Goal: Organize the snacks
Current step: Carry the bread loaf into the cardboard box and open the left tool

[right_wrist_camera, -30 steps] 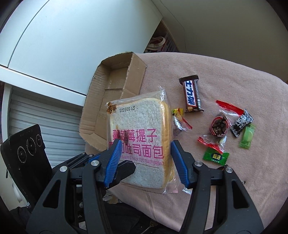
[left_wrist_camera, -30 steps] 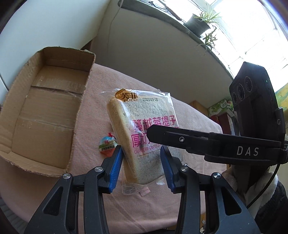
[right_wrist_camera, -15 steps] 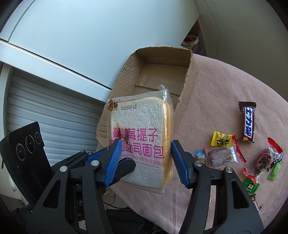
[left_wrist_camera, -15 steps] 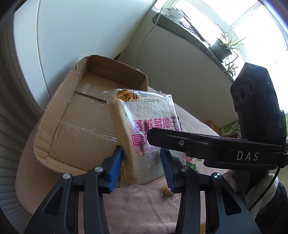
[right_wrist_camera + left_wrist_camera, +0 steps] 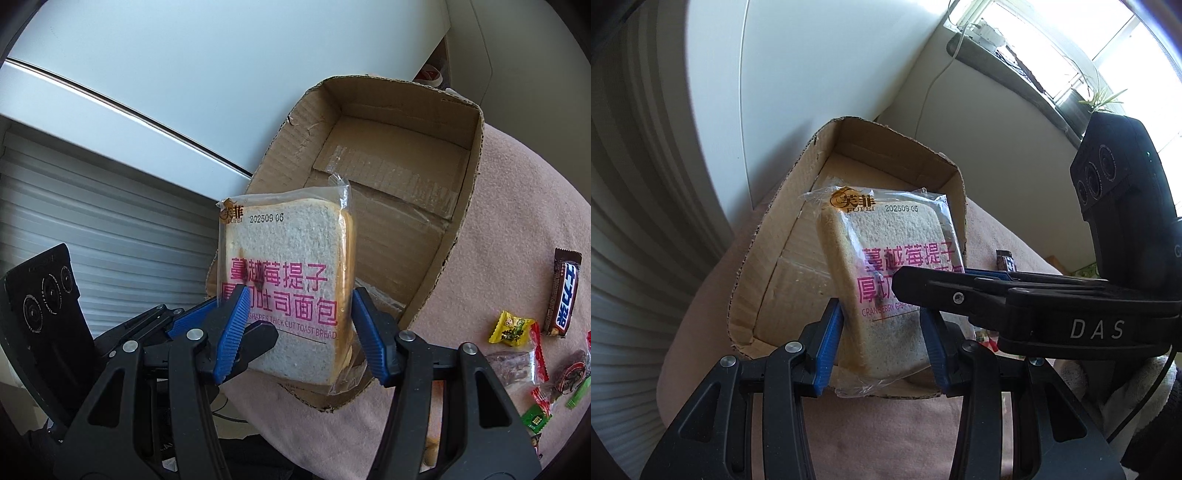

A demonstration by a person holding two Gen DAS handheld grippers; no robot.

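A clear packet of thick-cut toast bread (image 5: 886, 273) with pink lettering is held upright in the air over the near end of an open cardboard box (image 5: 798, 251). My left gripper (image 5: 882, 339) and my right gripper (image 5: 299, 332) are both shut on the packet's lower part, one from each side. The bread (image 5: 284, 280) and the box (image 5: 391, 184) also show in the right wrist view. The box has nothing in it and sits on a pink cloth (image 5: 517, 206).
Loose snacks lie on the cloth to the right of the box: a brown chocolate bar (image 5: 564, 291), a yellow candy (image 5: 511, 326), red and green wrapped sweets (image 5: 543, 391). A white wall and grey shutter stand behind the box. A windowsill with a plant (image 5: 1097, 99) is far right.
Both grippers have carried the bread from over the cloth to the left, so it now hangs over the near end of the box. The loose snacks have slid toward the right edge of view.
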